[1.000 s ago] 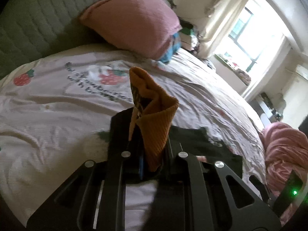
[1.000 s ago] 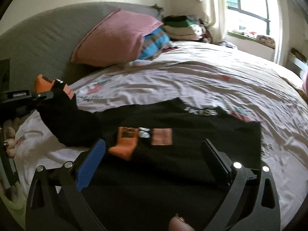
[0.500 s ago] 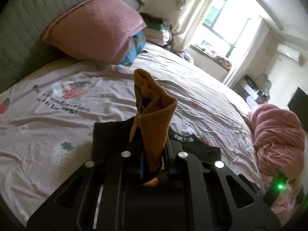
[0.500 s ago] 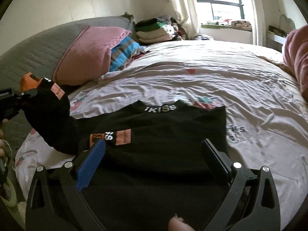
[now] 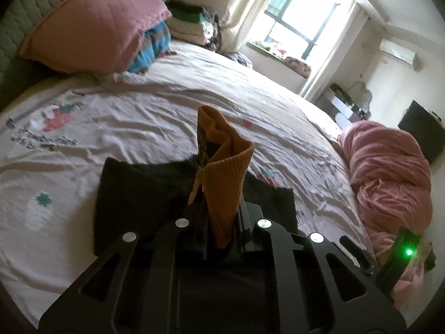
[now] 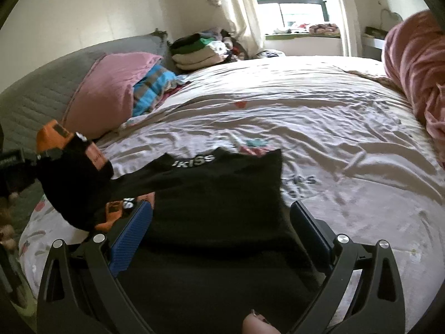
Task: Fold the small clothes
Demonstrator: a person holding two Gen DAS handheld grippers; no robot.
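- My left gripper is clamped on the orange cuff of the black garment; the cuff stands up between the jaws in the middle of the left wrist view.
- My right gripper is wide, with nothing between its jaws; it hovers above the lower part of the garment, in the lower middle of the right wrist view.
- The garment lies on the bed sheet, in the centre of the right wrist view. Its sleeve is lifted off the sheet toward the left edge of the frame, where the left gripper holds it.
- I judge the step in hand to be folding this sleeve across the body of the garment.
- To do it well, I should keep the clamp firm on the cuff, carry the sleeve low and flat over the body, and lay it without a twist.
- The right gripper could press the body down, so the cloth does not slide on the sheet.
- Count: one black garment on the sheet, and two orange cuffs, one held and one at the lower left beside the blue pad.
- One pink pillow at the upper left, one pink blanket bundled at the right, and one stack of folded clothes at the upper middle.
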